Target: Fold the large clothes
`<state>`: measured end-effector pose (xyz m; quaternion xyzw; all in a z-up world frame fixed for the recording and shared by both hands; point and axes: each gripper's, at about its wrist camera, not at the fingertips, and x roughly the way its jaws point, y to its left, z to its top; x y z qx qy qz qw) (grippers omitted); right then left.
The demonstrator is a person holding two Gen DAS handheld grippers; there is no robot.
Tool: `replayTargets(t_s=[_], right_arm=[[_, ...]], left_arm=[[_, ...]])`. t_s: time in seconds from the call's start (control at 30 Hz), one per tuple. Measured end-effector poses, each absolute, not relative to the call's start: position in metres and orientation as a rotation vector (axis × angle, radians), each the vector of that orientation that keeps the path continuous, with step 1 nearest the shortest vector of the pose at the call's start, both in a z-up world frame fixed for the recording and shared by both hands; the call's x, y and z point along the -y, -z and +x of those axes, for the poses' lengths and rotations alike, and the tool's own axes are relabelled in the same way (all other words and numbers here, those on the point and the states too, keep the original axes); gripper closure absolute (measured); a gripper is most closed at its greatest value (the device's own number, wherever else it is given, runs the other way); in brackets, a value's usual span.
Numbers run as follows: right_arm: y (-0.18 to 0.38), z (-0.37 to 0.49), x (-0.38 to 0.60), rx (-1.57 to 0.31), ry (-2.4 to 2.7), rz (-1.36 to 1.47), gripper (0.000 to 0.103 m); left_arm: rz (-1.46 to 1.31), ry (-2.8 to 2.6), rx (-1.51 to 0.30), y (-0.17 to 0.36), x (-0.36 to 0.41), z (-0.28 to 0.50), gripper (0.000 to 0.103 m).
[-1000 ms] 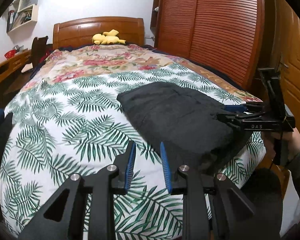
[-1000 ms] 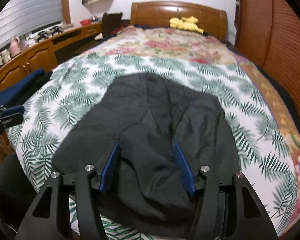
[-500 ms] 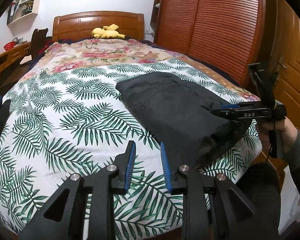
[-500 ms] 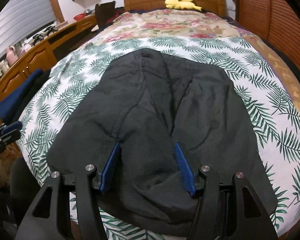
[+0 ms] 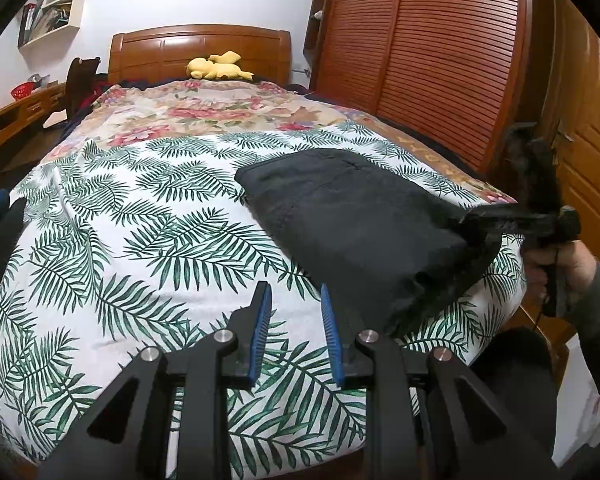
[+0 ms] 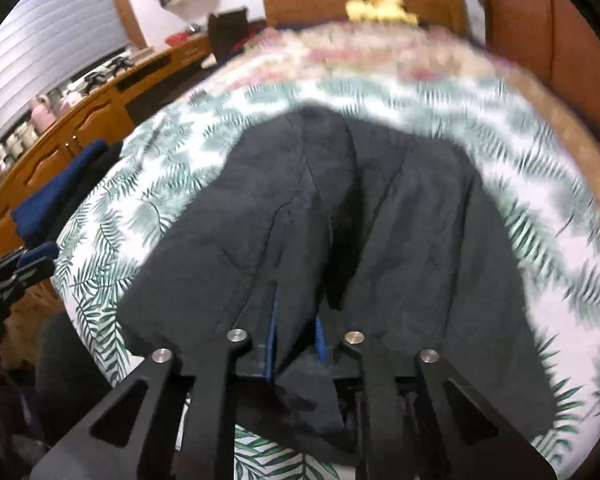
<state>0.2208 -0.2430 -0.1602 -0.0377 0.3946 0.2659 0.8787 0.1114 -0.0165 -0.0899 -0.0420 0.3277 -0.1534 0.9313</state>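
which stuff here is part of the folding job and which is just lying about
Part of the job:
- dark garment on the leaf-print bedspread
- right tool, jaws closing on a fold of the garment
- left tool, nothing between its jaws

Just lying about:
- yellow plush toy by the headboard
- blue cloth at the bedside
- red basket

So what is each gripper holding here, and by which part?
The right gripper is closing on the near edge of the dark garment, a fold of cloth between its pads. The left gripper holds nothing.
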Motion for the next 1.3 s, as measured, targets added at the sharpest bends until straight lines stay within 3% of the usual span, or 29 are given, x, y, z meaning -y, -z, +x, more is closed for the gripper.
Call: replayTargets(t_s=[0.33, 0.57, 0.67, 0.93, 1.0, 1.3], right_arm=[[0.097, 0.174, 0.283, -0.577, -0.405, -0.155, 0.094], [0.153, 0.196, 0.340, -0.751, -0.243, -0.088, 0.093], [0.160, 0.196, 0.341, -0.769, -0.234, -0.068, 0.088], [0.138, 0.182, 0.322, -0.715, -0.206, -0.157, 0.055], [0.140, 0.178, 0.323, -0.709, -0.198, -0.156, 0.051], [0.157, 0.161, 0.339, -0.751, -0.139, -0.102, 0.047]], left_arm=[[-0.075, 0.333, -0.663, 0.086, 0.023, 0.112, 0.080], [-0.070, 0.350, -0.657, 0.085, 0.027, 0.111, 0.080], [-0.073, 0.352, -0.655, 0.085, 0.028, 0.112, 0.080], [-0.052, 0.385, -0.641, 0.081, 0.038, 0.129, 0.078], [-0.034, 0.396, -0.646, 0.082, 0.043, 0.137, 0.078], [0.015, 0.478, -0.645, 0.085, 0.071, 0.191, 0.073]])
